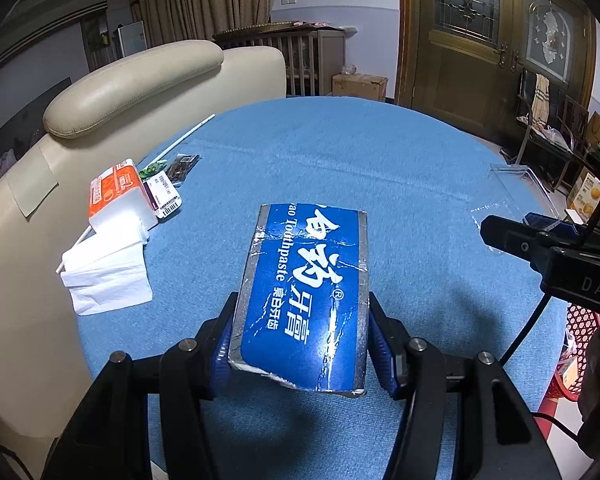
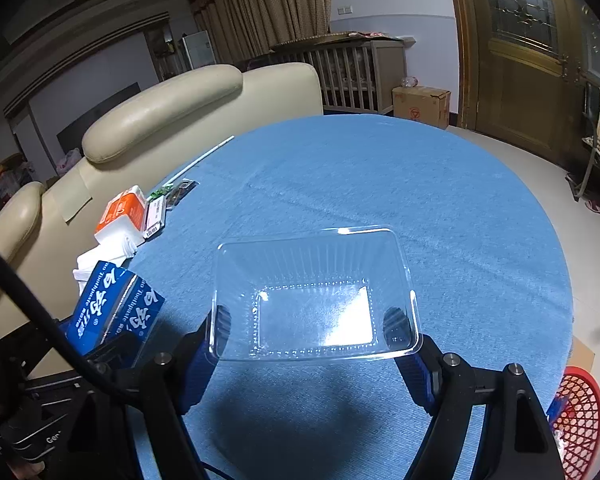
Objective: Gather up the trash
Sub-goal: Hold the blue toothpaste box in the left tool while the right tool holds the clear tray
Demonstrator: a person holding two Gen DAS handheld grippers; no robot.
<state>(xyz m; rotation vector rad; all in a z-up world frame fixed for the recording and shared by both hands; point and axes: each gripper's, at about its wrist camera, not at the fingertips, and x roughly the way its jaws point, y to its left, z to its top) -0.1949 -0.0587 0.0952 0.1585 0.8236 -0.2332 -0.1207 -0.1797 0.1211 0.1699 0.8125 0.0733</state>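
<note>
Over the table (image 2: 380,184), L claw (image 1: 302,344) clamps 1 toothpaste box (image 1: 304,292), R claw (image 2: 312,332) clamps 1 clear tray (image 2: 314,292).

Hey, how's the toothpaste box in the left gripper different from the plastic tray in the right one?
The toothpaste box is opaque blue with white lettering and silver edges; the plastic tray is clear, so the blue tablecloth shows through it. The box is a closed, creased carton; the tray is an open, ribbed shell. The tray looks wider than the box. Both are held off the table, the box in the left hand-held gripper, the tray in the right hand-held gripper.
</note>
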